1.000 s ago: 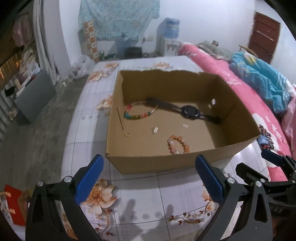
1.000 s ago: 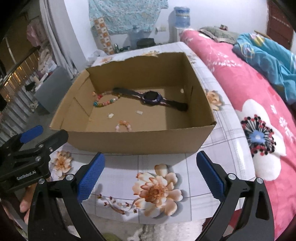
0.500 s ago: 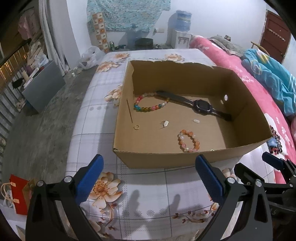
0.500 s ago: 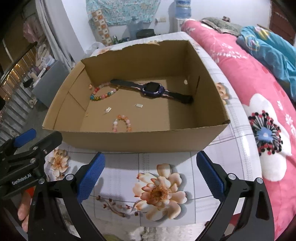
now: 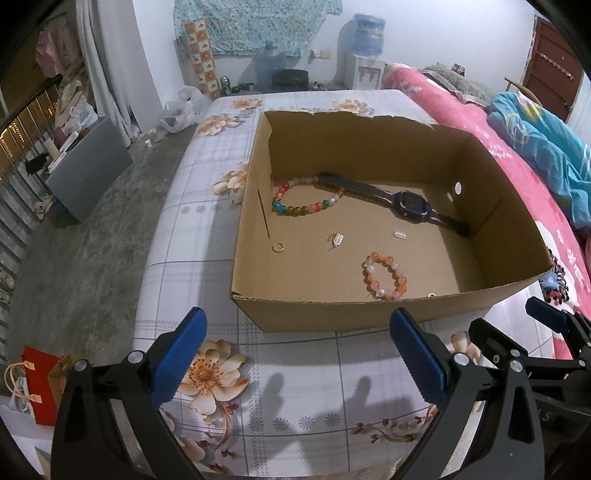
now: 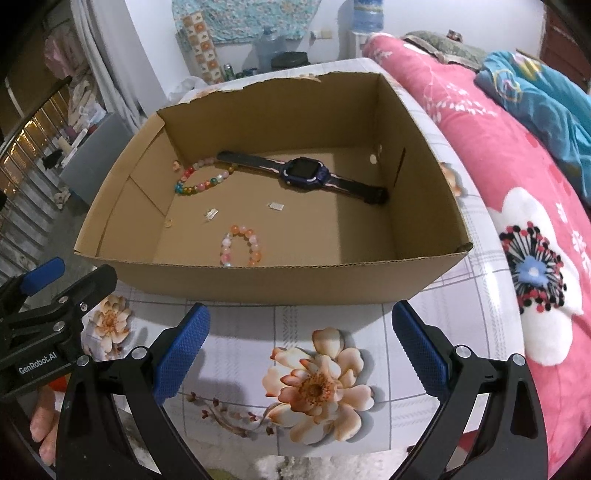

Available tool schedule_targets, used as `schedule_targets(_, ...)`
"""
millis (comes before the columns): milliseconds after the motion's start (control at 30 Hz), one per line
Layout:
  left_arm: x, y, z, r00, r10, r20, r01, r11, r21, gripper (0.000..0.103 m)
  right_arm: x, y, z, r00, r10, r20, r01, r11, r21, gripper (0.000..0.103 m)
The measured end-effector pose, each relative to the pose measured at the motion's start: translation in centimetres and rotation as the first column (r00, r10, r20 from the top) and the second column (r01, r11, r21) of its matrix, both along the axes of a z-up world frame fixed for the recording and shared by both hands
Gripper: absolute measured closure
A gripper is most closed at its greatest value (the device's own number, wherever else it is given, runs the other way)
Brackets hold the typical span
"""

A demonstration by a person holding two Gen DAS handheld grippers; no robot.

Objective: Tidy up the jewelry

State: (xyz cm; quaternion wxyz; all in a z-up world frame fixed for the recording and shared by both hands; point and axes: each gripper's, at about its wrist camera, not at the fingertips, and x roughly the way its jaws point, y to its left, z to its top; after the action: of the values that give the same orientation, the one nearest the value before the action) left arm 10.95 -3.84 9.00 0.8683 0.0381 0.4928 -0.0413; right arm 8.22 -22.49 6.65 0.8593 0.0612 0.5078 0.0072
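An open cardboard box [image 5: 332, 310] [image 6: 280, 280] stands on a floral-cloth table. Inside lie a multicoloured bead bracelet [image 5: 303, 208] [image 6: 203, 182], a dark smartwatch [image 5: 408, 203] [image 6: 303, 172], an orange-pink bead bracelet [image 5: 384, 275] [image 6: 240, 245], a gold ring [image 5: 277, 247], and two small silver charms [image 5: 337, 238] [image 5: 399, 235]. My left gripper [image 5: 295, 350] is open and empty in front of the box's near wall. My right gripper [image 6: 299, 347] is open and empty, also before the near wall; its fingers [image 5: 546, 317] show at the left view's right edge.
A pink floral bed [image 6: 517, 177] with a blue blanket [image 5: 546, 155] runs along the right. Bare concrete floor [image 5: 92, 229] and a grey cabinet [image 5: 88, 166] lie left. A red bag [image 5: 37, 384] sits by the table's near left corner. Water bottles [image 5: 367, 27] stand at the far wall.
Both grippers have risen and tilted downward over the box, so more of its floor and the jewelry shows. Both stay open and empty. Nothing in the box has moved.
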Motion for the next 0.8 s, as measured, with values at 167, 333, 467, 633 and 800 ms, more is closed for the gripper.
schedule_targets(167, 0.02, 0.07, -0.09, 1.000, 0.002, -0.002, -0.001, 1.000, 0.003, 0.006, 0.05, -0.01, -0.13, 1.000, -0.004, -0.003, 0.004, 1.000, -0.005, 0.008)
schedule_targets(333, 0.12, 0.10, -0.18, 1.000, 0.000, -0.002, 0.000, 1.000, 0.005, 0.006, 0.11, -0.03, -0.16, 1.000, -0.005, -0.002, 0.005, 1.000, -0.008, 0.008)
schedule_targets(467, 0.10, 0.09, -0.23, 1.000, -0.001, -0.004, 0.001, 1.000, 0.004, 0.006, 0.16, -0.07, -0.20, 1.000, -0.005, -0.004, 0.005, 1.000, -0.007, 0.008)
schedule_targets(633, 0.08, 0.10, -0.29, 1.000, -0.001, -0.003, 0.001, 1.000, 0.003, 0.006, 0.21, -0.20, -0.26, 1.000, -0.007, -0.004, 0.007, 1.000, -0.008, 0.008)
schedule_targets(800, 0.09, 0.12, -0.34, 1.000, -0.001, -0.003, 0.001, 1.000, 0.004, 0.006, 0.25, -0.33, -0.31, 1.000, -0.009, -0.004, 0.009, 1.000, -0.010, 0.008)
